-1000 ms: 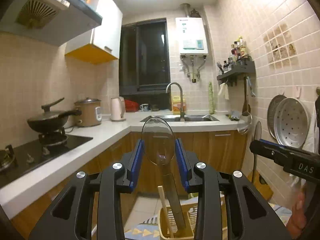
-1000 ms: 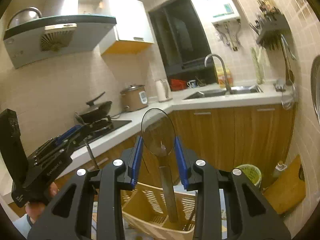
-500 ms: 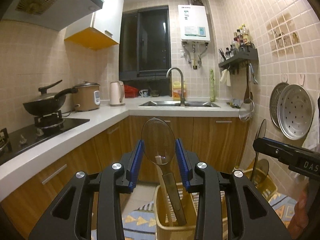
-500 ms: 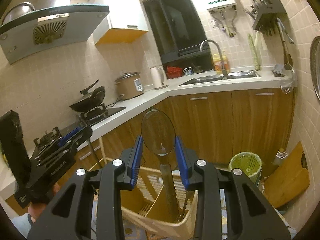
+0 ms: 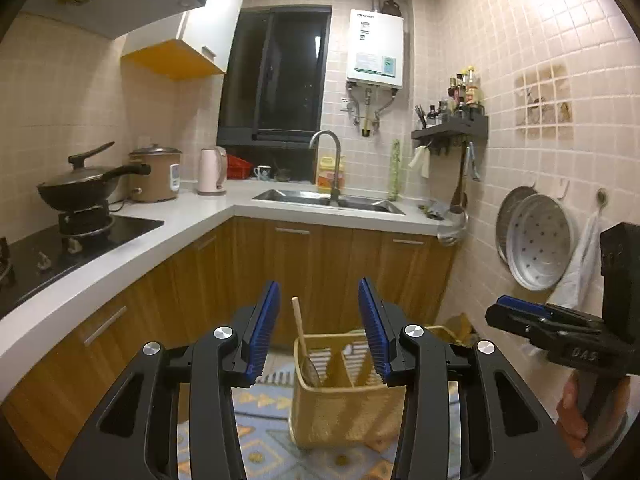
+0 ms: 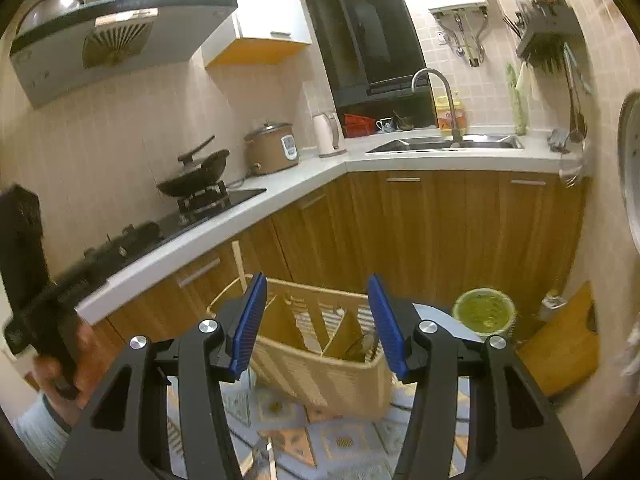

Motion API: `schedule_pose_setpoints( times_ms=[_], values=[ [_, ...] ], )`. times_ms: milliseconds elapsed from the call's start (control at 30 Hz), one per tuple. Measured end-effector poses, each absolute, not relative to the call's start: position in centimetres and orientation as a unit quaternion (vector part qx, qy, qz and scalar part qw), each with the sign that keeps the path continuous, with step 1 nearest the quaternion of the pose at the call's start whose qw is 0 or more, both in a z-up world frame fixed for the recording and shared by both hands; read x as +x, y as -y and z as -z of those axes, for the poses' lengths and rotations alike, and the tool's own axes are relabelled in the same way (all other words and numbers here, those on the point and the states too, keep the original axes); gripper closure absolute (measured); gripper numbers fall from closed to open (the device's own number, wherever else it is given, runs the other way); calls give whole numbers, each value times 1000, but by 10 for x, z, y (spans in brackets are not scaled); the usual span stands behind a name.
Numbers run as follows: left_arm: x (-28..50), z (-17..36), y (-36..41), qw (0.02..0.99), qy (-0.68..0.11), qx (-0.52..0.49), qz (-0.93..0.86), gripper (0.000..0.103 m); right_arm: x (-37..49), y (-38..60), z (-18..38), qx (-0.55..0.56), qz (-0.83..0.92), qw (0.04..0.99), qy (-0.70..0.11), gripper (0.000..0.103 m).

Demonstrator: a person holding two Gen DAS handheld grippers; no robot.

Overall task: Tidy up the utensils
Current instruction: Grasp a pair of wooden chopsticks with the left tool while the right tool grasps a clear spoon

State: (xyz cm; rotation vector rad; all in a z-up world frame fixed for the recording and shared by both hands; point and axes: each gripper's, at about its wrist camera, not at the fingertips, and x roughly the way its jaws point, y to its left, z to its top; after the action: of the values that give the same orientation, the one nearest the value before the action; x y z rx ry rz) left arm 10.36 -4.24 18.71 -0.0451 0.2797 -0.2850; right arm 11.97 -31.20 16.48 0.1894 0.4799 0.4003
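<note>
The left gripper [image 5: 318, 322] hangs above the utensil basket [image 5: 340, 412] with its blue pads wide apart and nothing between them. The right gripper [image 6: 316, 320] is the same: fingers spread wide, holding nothing, over the basket [image 6: 332, 380]. In the left wrist view the right gripper [image 5: 520, 316] also shows at the right side, well apart from the left one.

The basket is a beige plastic holder with inner dividers, and it stands on a patterned mat [image 5: 260, 440] on the floor. A wooden stick handle [image 5: 299, 322] leans out over the basket's left rim, and a thin dark utensil [image 6: 362, 346] lies low in the right compartment; I cannot tell what kind it is.

The basket sits in the open floor between the wooden cabinets [image 5: 320, 276] and the tiled wall. The white counter edge [image 5: 120, 276] runs along the left side, higher than the basket. A green bin [image 6: 484, 314] stands near the basket on its right, and a wooden board [image 6: 560, 344] leans at the wall beside it.
</note>
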Motion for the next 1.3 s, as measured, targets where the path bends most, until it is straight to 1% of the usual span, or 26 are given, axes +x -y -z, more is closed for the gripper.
schedule_pose_setpoints(
  times_ms=[67,167,300,400,533,600,633,667,733,833,967,1300],
  values=[
    [94,-195,39,977,-148,-26,150,63,108,310,-173,84,-196,945,-248,54],
    [83,-201,36,968,-182,-31,172,63,98,306,-181,72,-193,937,-284,54],
    [81,-187,40,945,-256,-29,200,63,95,301,-172,70,-193,911,-357,54],
    [86,-154,49,913,-342,-14,221,63,96,293,-146,58,-194,881,-428,54],
    [88,-99,59,876,-427,21,224,64,95,280,-101,37,-197,840,-503,54],
    [88,-70,62,857,-463,37,224,69,92,275,-82,31,-201,824,-529,54],
    [89,-61,62,849,-476,40,226,73,93,273,-74,30,-201,816,-541,56],
    [90,-46,64,837,-496,44,228,73,93,271,-62,28,-199,806,-557,57],
    [91,-29,64,822,-518,40,233,75,92,269,-49,25,-197,795,-573,65],
    [90,-10,69,806,-537,38,246,77,94,269,-30,27,-192,782,-593,66],
    [84,9,84,802,-542,75,240,78,95,271,-18,31,-192,777,-599,66],
    [76,15,101,801,-540,134,218,78,96,273,-5,33,-198,769,-607,66]
  ],
)
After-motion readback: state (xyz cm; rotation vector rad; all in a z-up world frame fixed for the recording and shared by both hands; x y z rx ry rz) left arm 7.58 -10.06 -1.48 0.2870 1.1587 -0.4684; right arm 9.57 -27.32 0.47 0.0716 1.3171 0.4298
